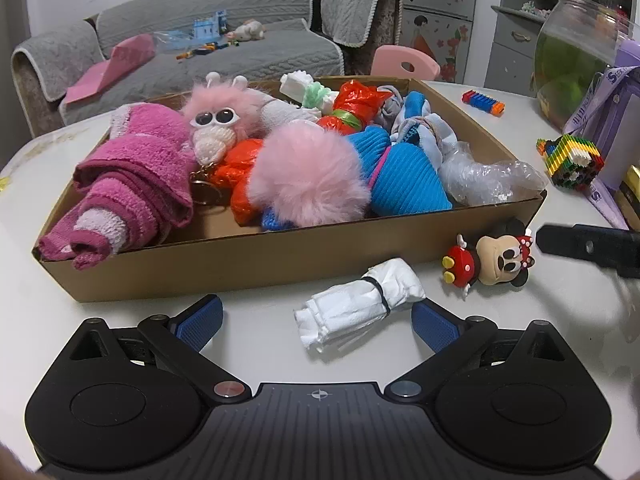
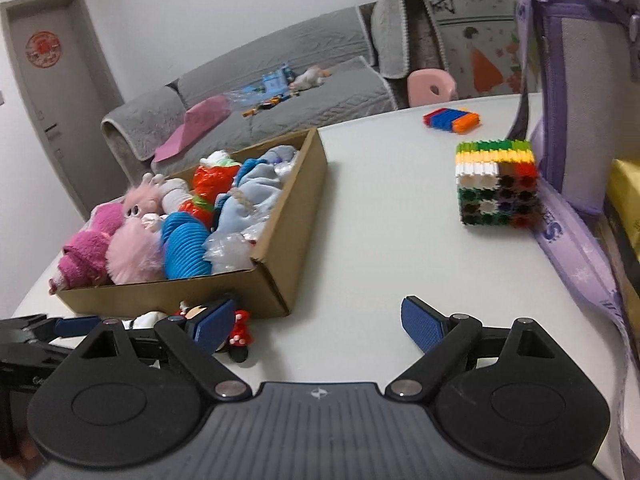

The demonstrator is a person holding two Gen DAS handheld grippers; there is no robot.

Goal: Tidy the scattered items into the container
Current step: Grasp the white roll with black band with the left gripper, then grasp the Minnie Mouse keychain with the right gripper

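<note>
A cardboard box (image 1: pixel 256 258) on the white table holds pink towels, fluffy pink toys, orange and blue bundles and clear plastic; it also shows in the right wrist view (image 2: pixel 280 276). A white rolled bundle with a black band (image 1: pixel 360 304) lies on the table in front of the box, between the fingers of my open left gripper (image 1: pixel 318 320). A Minnie Mouse figure (image 1: pixel 490 260) lies to its right, by the box corner. In the right wrist view the figure (image 2: pixel 240 334) is partly hidden behind the left finger of my open, empty right gripper (image 2: pixel 316 326).
A multicoloured block cube (image 2: pixel 498 184) and a small orange-blue block piece (image 2: pixel 454 118) sit on the table right of the box. A purple bag with a lanyard (image 2: pixel 576 120) and a glass fishbowl (image 1: pixel 576 52) stand at the right edge. A grey sofa (image 1: pixel 200 52) stands behind.
</note>
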